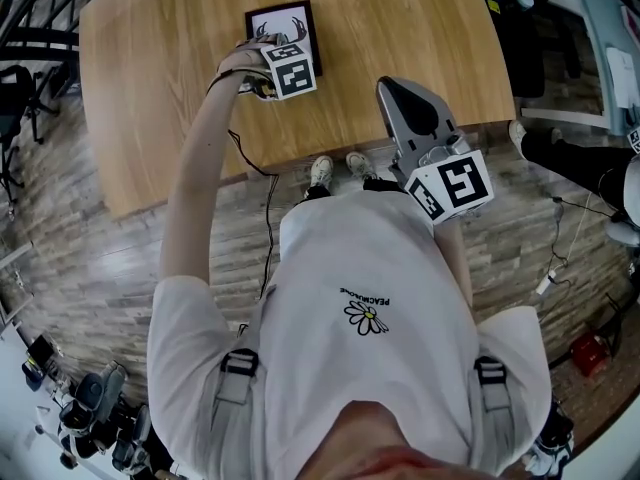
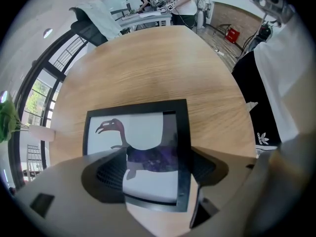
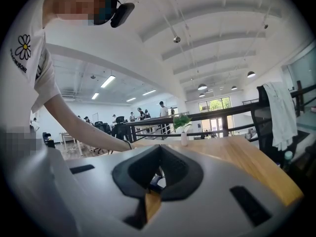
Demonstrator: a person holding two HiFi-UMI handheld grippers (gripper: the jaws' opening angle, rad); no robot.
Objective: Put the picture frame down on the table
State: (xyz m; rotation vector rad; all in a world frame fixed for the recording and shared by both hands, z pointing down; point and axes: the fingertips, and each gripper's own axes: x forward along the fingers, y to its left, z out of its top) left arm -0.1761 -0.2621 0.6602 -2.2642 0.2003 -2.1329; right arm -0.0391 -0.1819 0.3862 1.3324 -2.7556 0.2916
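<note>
Brown wood fills the top of the head view: it is one big desk (image 1: 150,88). One black picture frame (image 1: 281,23) lies flat on it. It is well in from the desk's left and right edges, with bare wood around it. The left hand-held gripper (image 1: 268,56) points down over the frame's near part. The right hand-held gripper (image 1: 387,88) hangs over the desk's near edge, well apart from the frame. The person's white shirt (image 1: 370,268) shows one daisy and the word "PEACEMINUSONE".

In the left gripper view, the left hand-held gripper (image 2: 160,169) has its two jaws wide apart and grips nothing. The picture frame (image 2: 138,106) lies on the desk below them, and its picture shows one bird. Lots of open wood stretches beyond it. Black trousers (image 2: 249,107) at the right carry a small white adidas sign.

In the right gripper view, the right hand-held gripper (image 3: 157,174) has its jaws together with nothing between them. One small plant in a white vase (image 3: 183,132) stands at the far end of the wood.
</note>
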